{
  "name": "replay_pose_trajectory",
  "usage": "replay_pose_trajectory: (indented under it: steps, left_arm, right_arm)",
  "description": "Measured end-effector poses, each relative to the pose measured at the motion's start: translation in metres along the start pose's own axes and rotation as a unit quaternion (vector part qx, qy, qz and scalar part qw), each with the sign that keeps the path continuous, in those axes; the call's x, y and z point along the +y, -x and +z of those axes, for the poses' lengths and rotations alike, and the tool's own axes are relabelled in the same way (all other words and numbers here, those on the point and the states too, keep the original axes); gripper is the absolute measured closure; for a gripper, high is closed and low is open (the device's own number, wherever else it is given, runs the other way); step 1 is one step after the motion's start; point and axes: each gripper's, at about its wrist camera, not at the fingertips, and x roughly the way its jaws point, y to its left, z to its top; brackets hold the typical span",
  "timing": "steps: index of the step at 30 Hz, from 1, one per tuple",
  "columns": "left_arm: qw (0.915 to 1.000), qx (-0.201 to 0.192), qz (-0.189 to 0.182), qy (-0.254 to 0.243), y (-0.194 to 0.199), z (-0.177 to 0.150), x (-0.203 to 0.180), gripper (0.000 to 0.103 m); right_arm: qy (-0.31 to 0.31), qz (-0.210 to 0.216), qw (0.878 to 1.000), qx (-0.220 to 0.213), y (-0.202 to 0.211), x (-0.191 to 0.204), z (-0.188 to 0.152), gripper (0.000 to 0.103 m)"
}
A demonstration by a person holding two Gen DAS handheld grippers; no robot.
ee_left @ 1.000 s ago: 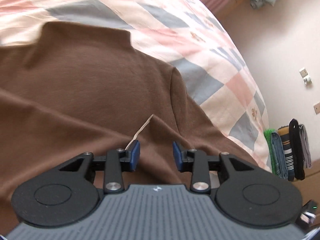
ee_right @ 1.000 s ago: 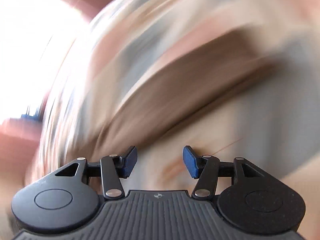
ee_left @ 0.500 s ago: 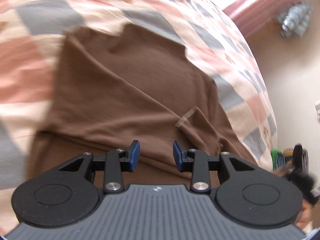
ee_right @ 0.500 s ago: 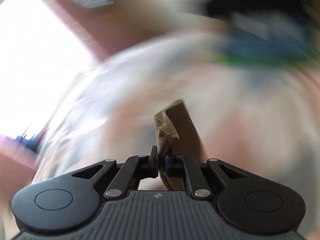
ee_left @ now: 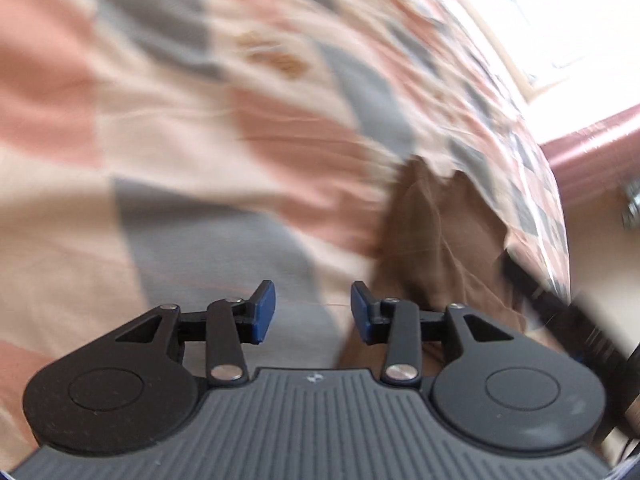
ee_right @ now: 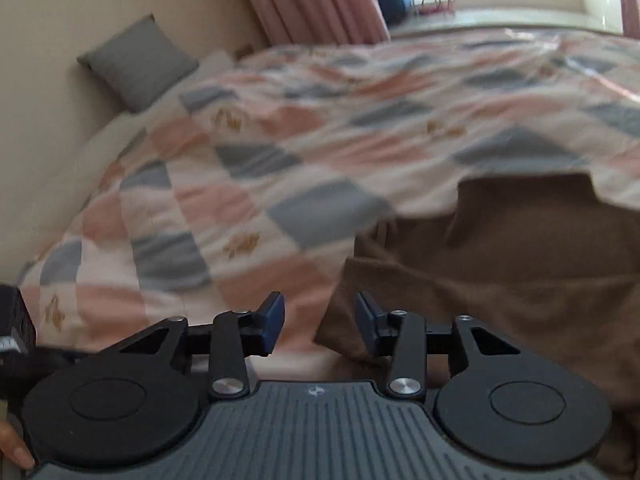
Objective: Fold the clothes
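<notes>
Bed [ee_right: 224, 200] with pink/grey checked quilt fills both views. Brown garment [ee_right: 520, 264] lies flat on the quilt, right of centre in the right wrist view; left wrist view is motion-blurred, same garment [ee_left: 440, 248] at right. Grey cushion [ee_right: 138, 62] against the wall. Left gripper [ee_left: 313, 312]: jaws apart, empty, over quilt. Right gripper [ee_right: 319, 322]: jaws apart, empty, at the garment's left edge.

One brown garment [ee_right: 520, 264], one patchwork quilt [ee_right: 280, 152], one grey cushion [ee_right: 138, 62], two tongs.
</notes>
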Motion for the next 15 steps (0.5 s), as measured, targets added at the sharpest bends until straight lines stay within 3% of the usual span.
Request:
replay_pose_trajectory:
  steps: [2,4,5,8,12,14,15]
  left_arm:
    - [0.9997,0.005,-0.021,0.012,-0.007,0.005,0.004,0.060]
    - [0.9990,0.008,-0.044,0.009,-0.020,0.011,-0.003,0.042]
    - [0.9983,0.011,-0.057,0.006,-0.028,0.015,-0.010,0.039]
    - [0.9958,0.027,-0.087,-0.007,-0.060,0.029,-0.034,0.033]
    - [0.9962,0.044,-0.069,-0.029,-0.108,0.043,-0.058,0.030]
    - [0.9956,0.053,-0.069,-0.033,-0.126,0.047,-0.063,0.039]
    - [0.9948,0.060,-0.074,-0.037,-0.132,0.048,-0.066,0.070]
  right_arm:
    - [-0.008,0.001,0.999,0.048,-0.014,0.007,-0.023,0.053]
    - [-0.039,-0.019,0.997,0.068,0.003,-0.014,-0.036,0.047]
    - [-0.058,-0.033,0.995,0.072,0.014,-0.031,-0.038,0.047]
    - [-0.114,-0.081,0.988,0.063,0.046,-0.083,-0.035,0.047]
    - [-0.187,-0.142,0.972,0.024,0.079,-0.150,-0.022,0.043]
    - [-0.216,-0.170,0.962,0.005,0.090,-0.182,-0.018,0.039]
    - [-0.232,-0.181,0.956,-0.002,0.095,-0.198,-0.015,0.038]
